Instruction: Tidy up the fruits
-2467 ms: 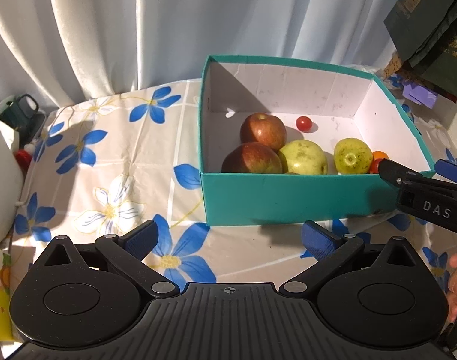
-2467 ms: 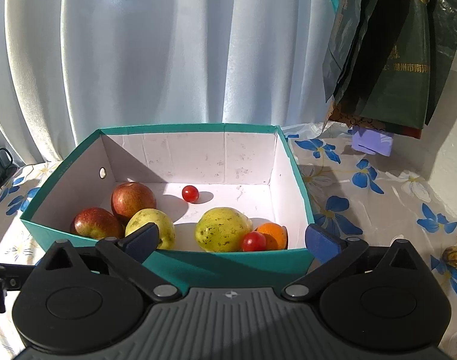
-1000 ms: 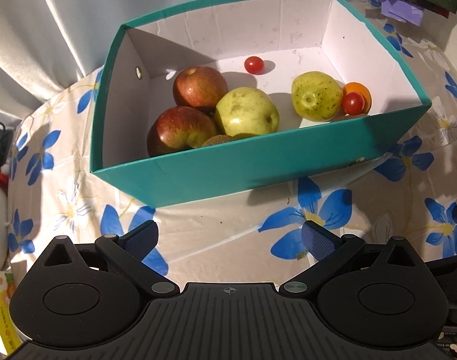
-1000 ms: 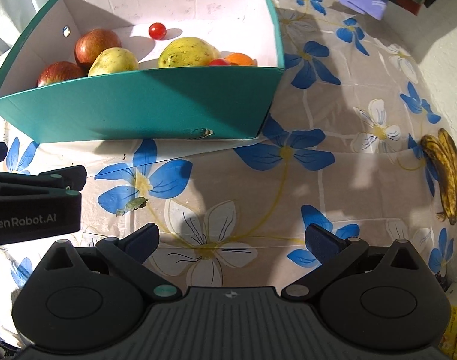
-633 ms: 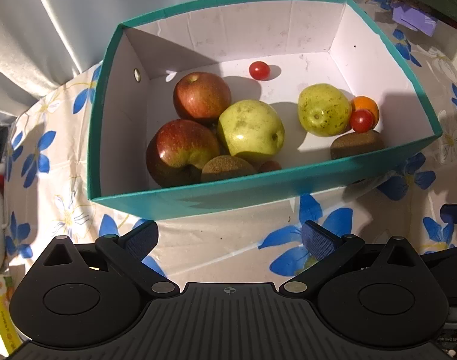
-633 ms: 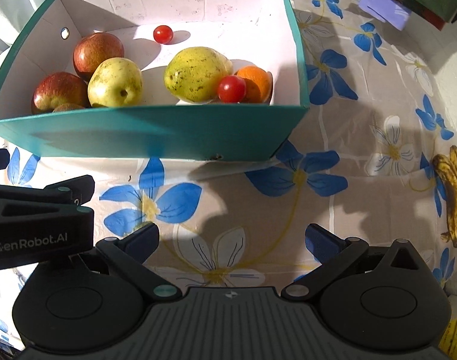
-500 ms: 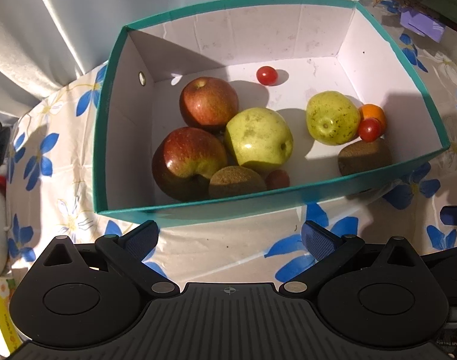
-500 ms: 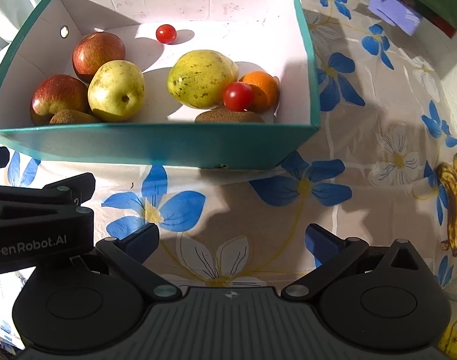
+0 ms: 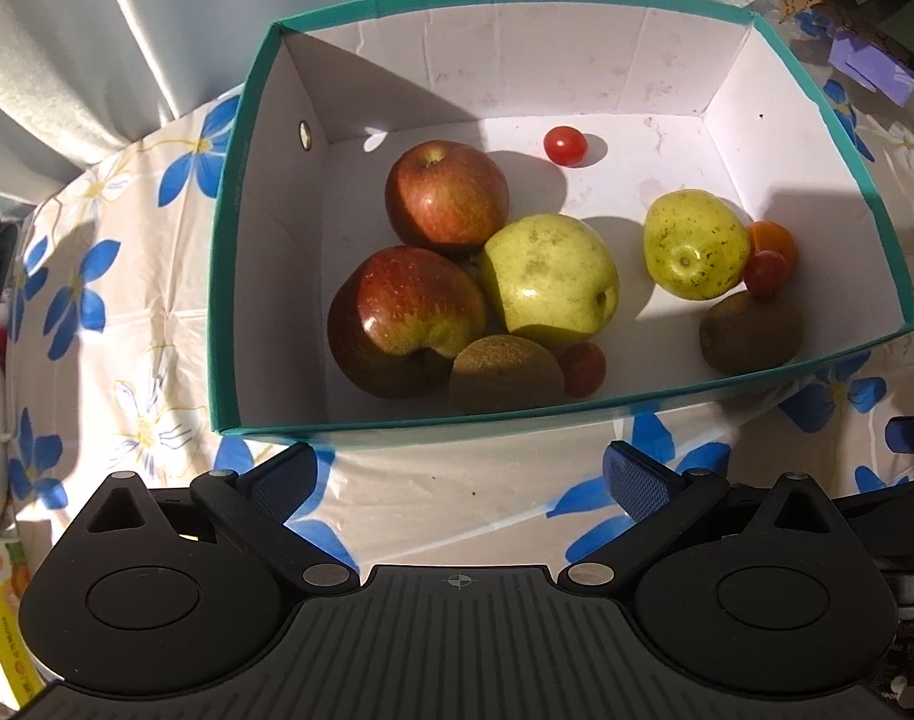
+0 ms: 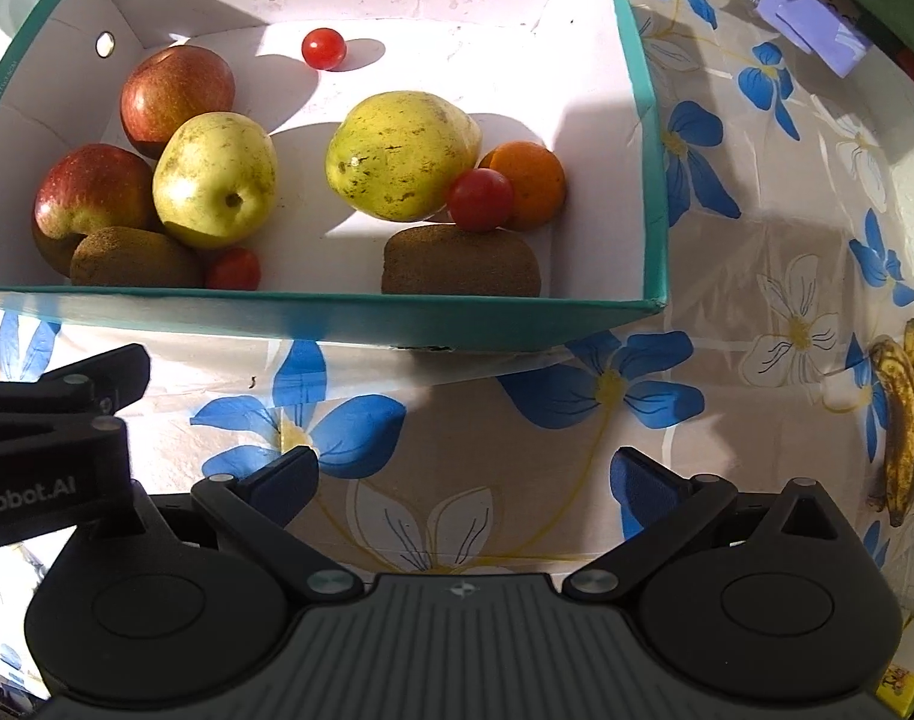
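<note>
Left tool (image 9: pixel 457 474), right tool (image 10: pixel 463 471): both gaping wide, carrying nothing, hovering over table (image 10: pixel 727 300) just short of teal box (image 9: pixel 577 417). Box holding two red apples (image 9: pixel 405 312), two yellow-green pears (image 10: pixel 399 153), two kiwis (image 10: pixel 460 261), orange (image 10: pixel 532 180), three cherry tomatoes (image 10: pixel 323 48). Bananas (image 10: pixel 904 420) lying on table, right of box, well apart.

Teal cardboard box with white interior (image 9: pixel 224 276) on blue-flowered plastic tablecloth (image 9: pixel 84 276). Inside: two red apples (image 9: pixel 446 198) (image 9: pixel 404 315) touching a yellow-green apple (image 9: pixel 547 279); brown kiwi (image 9: pixel 505 375) and cherry tomato (image 9: pixel 583 369) at near wall. Right: speckled yellow pear (image 9: pixel 694 245), small orange (image 9: pixel 772 238), tomato (image 9: pixel 766 272), second kiwi (image 9: pixel 749 331). Lone tomato (image 9: pixel 565 146) near back. Left gripper (image 9: pixel 460 474) spread wide, empty, short of the box.
</note>
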Tool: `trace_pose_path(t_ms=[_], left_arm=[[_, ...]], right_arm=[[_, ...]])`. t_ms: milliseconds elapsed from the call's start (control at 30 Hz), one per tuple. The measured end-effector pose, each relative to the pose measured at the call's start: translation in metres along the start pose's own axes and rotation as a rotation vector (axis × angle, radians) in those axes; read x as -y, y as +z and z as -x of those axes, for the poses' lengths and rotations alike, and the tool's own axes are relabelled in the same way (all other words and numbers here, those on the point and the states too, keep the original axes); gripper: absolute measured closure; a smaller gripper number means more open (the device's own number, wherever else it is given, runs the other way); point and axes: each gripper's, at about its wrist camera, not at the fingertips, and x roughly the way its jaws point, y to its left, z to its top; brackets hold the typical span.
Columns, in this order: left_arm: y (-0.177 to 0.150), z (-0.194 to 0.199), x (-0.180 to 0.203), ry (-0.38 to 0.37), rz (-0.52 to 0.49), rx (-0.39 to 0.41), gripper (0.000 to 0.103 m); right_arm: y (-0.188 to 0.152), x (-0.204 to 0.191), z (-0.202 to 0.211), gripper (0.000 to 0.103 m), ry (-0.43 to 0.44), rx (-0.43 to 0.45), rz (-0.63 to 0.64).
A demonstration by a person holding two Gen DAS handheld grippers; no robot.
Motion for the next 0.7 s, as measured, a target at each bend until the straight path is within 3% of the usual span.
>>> trace_pose_path(t_ms=[133, 700], left_arm=[[0.001, 0.000, -0.003, 0.027, 0.002, -0.001, 0.000], [-0.003, 0.005, 0.003, 0.020, -0.040, 0.021, 0.000]], right_arm=[[0.001, 0.004, 0.001, 0.000, -0.009, 0.001, -0.016], [0.003, 0.010, 0.010, 0.000, -0.051, 0.027, -0.058]])
